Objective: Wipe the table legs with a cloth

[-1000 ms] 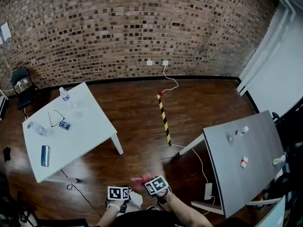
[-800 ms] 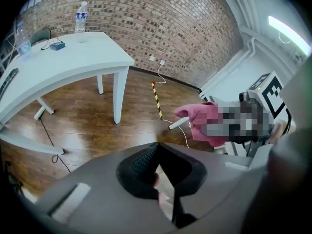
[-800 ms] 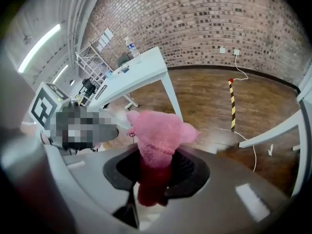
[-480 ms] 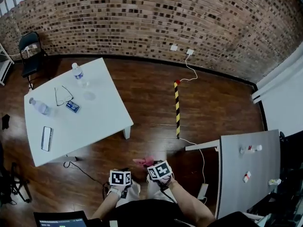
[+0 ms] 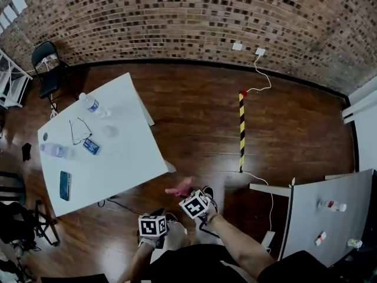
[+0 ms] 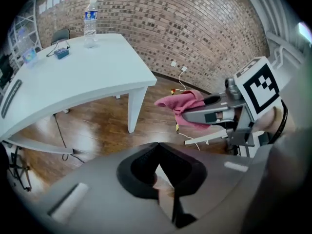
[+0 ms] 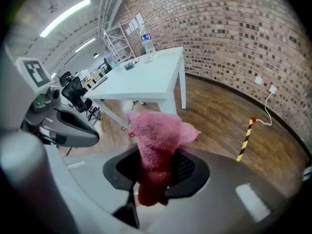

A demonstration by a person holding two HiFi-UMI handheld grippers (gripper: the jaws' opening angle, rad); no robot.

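Observation:
The white table point(image 5: 118, 158) stands to the left, its near corner leg point(image 5: 169, 167) just ahead of the grippers. My right gripper point(image 5: 184, 192) is shut on a bunched pink cloth point(image 5: 179, 188), which sticks up from between the pads point(image 7: 192, 167) in the right gripper view, cloth point(image 7: 155, 145). The left gripper point(image 6: 158, 145) is shut with nothing in it; its marker cube point(image 5: 152, 226) sits low, left of the right one. In the left gripper view the table leg point(image 6: 135, 106) stands ahead, with the cloth point(image 6: 181, 104) to its right.
Two water bottles point(image 5: 91, 105), glasses point(image 5: 79, 131) and a phone point(image 5: 64, 185) lie on the white table. A yellow-black strip point(image 5: 241, 131) and a white cable point(image 5: 262, 181) run across the wood floor. A grey table point(image 5: 330, 217) stands right, a black chair point(image 5: 47, 63) far left.
The view has swung and the white table's corner has come much nearer to the grippers. The right gripper still holds the cloth; both grippers stay low together.

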